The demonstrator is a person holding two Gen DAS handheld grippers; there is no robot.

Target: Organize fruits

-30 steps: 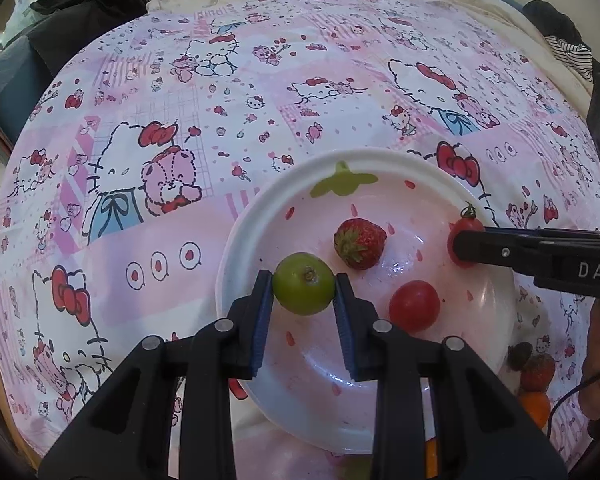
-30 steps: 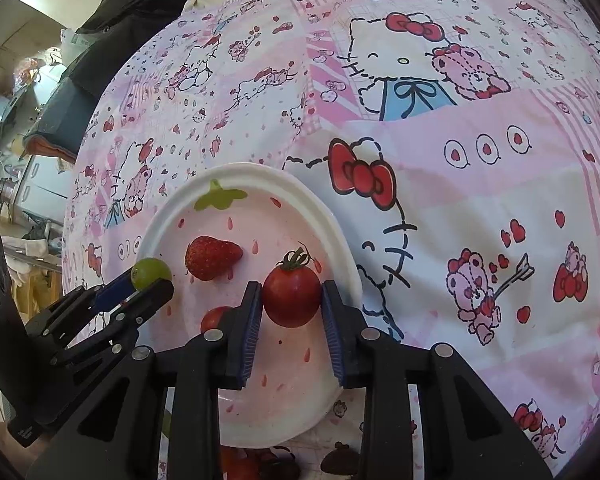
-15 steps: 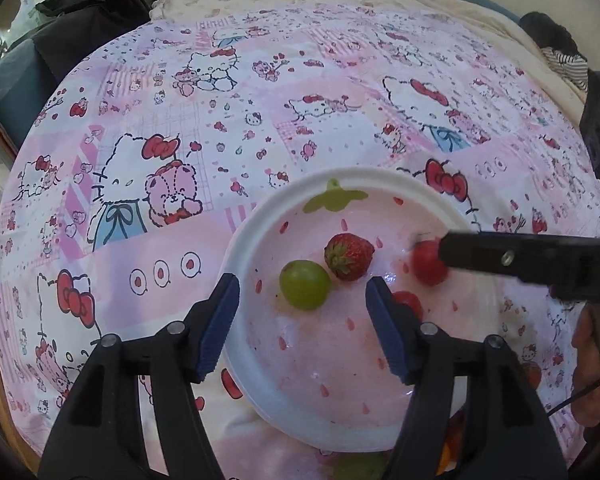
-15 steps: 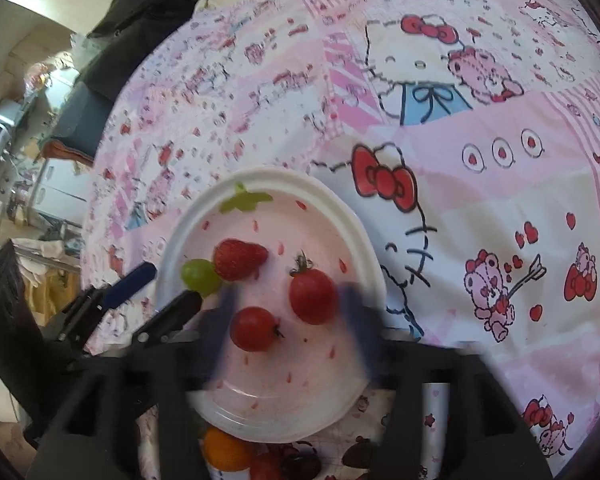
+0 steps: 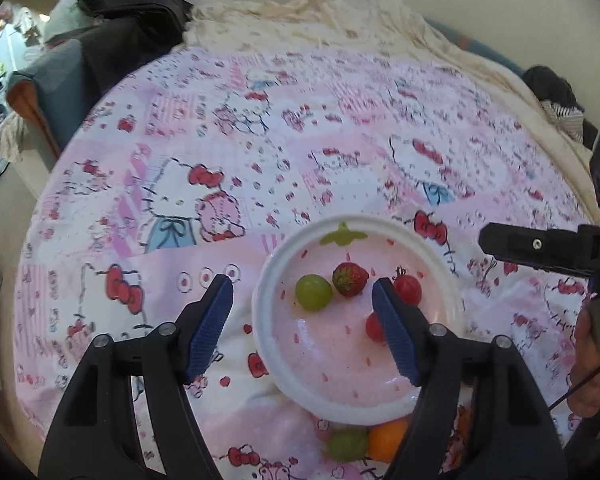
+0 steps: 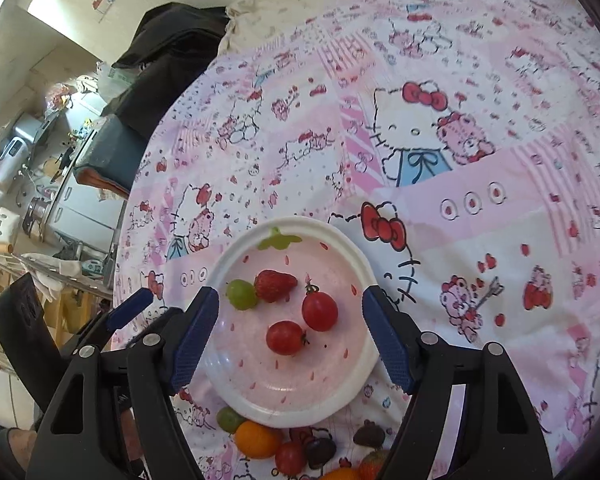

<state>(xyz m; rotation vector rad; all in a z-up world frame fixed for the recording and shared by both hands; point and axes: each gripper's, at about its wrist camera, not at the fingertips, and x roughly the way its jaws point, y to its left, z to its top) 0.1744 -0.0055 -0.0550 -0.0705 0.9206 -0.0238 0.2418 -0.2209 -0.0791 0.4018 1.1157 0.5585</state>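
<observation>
A white plate with a pink strawberry pattern (image 5: 436, 272) (image 6: 356, 384) lies on the Hello Kitty cloth. On it are a green grape (image 5: 313, 292) (image 6: 241, 294), a strawberry (image 5: 349, 279) (image 6: 275, 285) and two cherry tomatoes (image 6: 319, 311) (image 6: 285, 337). My left gripper (image 5: 302, 326) is open and empty, raised above the plate's near left side. My right gripper (image 6: 290, 336) is open and empty, raised above the plate. The right gripper's finger shows in the left wrist view (image 5: 540, 248).
Loose fruit lies on the cloth by the plate's near rim: a green grape (image 5: 346, 445) (image 6: 229, 419), an orange fruit (image 5: 386, 440) (image 6: 256, 439), a tomato (image 6: 290, 458), dark fruits (image 6: 320, 452) and a strawberry (image 6: 374, 462). Dark clothing (image 5: 136, 12) lies at the far left.
Both grippers let go of their fruit, the left the green grape and the right a cherry tomato, opened wide and pulled up and back from the plate.
</observation>
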